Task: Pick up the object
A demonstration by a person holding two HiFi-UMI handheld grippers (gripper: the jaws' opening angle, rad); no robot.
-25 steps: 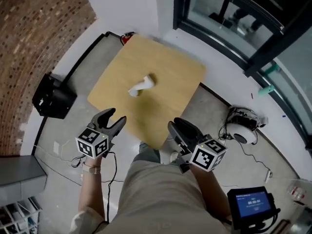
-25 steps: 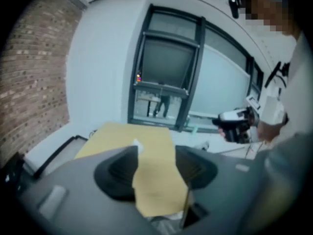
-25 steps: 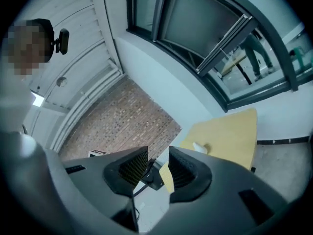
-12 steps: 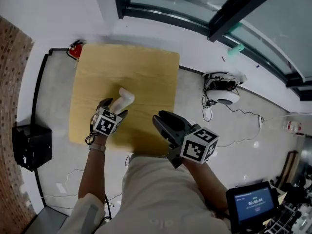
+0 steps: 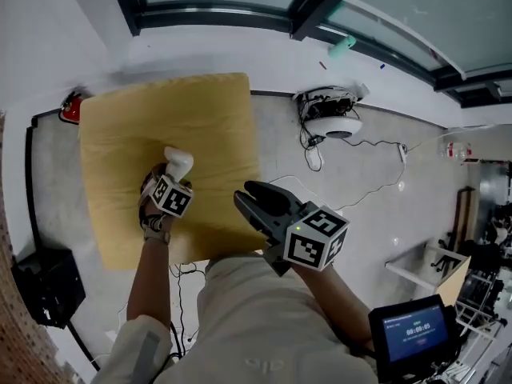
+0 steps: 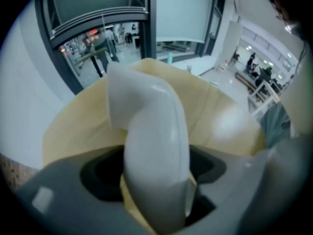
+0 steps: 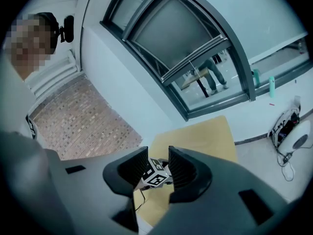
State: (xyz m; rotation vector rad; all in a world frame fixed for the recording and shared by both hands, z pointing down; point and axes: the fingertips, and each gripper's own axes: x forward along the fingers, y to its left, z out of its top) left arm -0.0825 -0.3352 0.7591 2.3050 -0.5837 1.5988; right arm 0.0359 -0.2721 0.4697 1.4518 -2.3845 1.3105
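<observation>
The object is a white bent tube-like piece (image 5: 178, 163) lying on the square wooden table (image 5: 208, 118). My left gripper (image 5: 164, 174) has reached over the table and straddles the piece's near end. In the left gripper view the white piece (image 6: 151, 146) fills the space between the jaws, which are opening, with dark gaps showing on both sides of it. My right gripper (image 5: 248, 198) hangs near the table's front edge, close to my body, open and holding nothing. In its own view the right gripper (image 7: 158, 163) frames the left gripper's marker cube (image 7: 156, 177).
A red item (image 5: 72, 109) sits by the table's far left corner. A black box (image 5: 40, 294) stands on the floor at the left. A white device with cables (image 5: 332, 118) lies on the floor to the right. A small screen (image 5: 404, 330) glows at the lower right.
My left gripper has moved from beside the table's near edge forward over the tabletop to the white piece. The head view has swung round. My right gripper has stayed near my body.
</observation>
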